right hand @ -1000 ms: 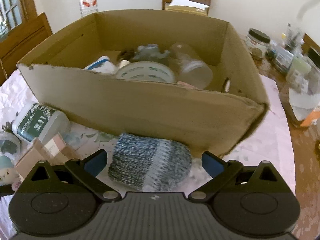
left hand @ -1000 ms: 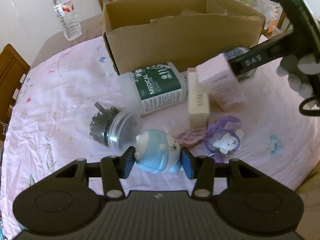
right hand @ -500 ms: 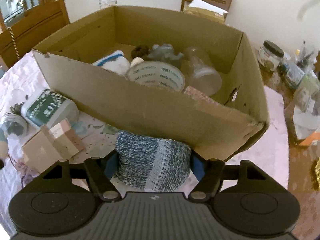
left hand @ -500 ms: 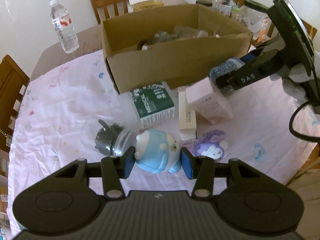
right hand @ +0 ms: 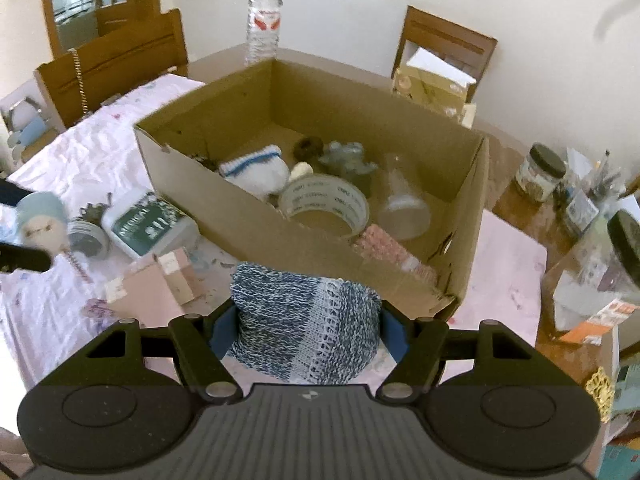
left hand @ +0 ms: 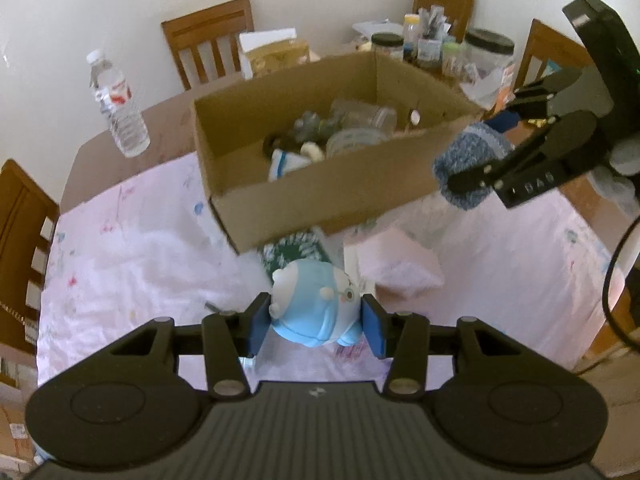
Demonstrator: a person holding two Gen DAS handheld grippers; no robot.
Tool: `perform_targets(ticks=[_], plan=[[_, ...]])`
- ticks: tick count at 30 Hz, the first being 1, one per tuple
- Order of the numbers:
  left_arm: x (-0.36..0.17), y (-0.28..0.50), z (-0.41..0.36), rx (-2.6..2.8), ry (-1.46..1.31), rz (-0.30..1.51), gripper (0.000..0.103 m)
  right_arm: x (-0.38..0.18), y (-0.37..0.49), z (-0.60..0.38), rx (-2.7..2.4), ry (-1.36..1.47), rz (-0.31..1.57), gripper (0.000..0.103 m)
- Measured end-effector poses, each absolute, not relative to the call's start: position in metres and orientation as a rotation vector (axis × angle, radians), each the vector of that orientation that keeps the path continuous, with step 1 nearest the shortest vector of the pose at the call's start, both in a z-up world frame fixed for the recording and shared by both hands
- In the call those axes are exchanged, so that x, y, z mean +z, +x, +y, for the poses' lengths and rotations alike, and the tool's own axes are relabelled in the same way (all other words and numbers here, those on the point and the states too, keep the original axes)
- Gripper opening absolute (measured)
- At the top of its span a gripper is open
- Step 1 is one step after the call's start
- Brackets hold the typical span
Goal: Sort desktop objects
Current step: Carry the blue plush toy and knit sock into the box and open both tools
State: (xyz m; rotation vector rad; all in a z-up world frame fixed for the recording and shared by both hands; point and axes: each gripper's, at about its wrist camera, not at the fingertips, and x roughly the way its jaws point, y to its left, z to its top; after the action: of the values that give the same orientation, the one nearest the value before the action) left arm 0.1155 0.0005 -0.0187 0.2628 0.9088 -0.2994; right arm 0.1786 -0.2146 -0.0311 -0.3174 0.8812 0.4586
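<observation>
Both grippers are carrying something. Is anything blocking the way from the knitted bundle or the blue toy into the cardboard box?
Nothing visible does. The knitted bundle in the right gripper and the blue toy in the left gripper are held before the cardboard box. Its top is open, with room among the things inside.

In front of you the box (right hand: 308,252) stands on the tabletop (right hand: 516,276). Inside it you find a tape roll (right hand: 324,204), a sock (right hand: 256,170) to its left and a jar (right hand: 402,204) to its right. Behind the box stands a bottle (right hand: 263,20). Left of the box lie a canister (right hand: 150,224) and a carton (right hand: 154,284).
</observation>
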Motion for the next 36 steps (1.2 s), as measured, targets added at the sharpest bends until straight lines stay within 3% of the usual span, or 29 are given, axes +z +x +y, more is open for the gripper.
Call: perform_targets(ticks=[14,32,35,36], plan=[[0.023,0.155,-0.020,-0.340,0.284,0.802,0.047,0.018,0.183,-0.222,0.510,-0.353,0.786,0.076],[0.027,0.241,-0.018,-0.262,0.300,0.777,0.048,0.035,0.235,-0.224,0.541,-0.381,0.716,0.076],[0.024,0.253,-0.016,-0.234,0.313,0.768,0.053,0.033,0.242,-0.225,0.542,-0.373,0.722,0.076],[0.022,0.257,-0.015,-0.228,0.316,0.770,0.060,0.032,0.244,-0.225,0.543,-0.371,0.725,0.076]])
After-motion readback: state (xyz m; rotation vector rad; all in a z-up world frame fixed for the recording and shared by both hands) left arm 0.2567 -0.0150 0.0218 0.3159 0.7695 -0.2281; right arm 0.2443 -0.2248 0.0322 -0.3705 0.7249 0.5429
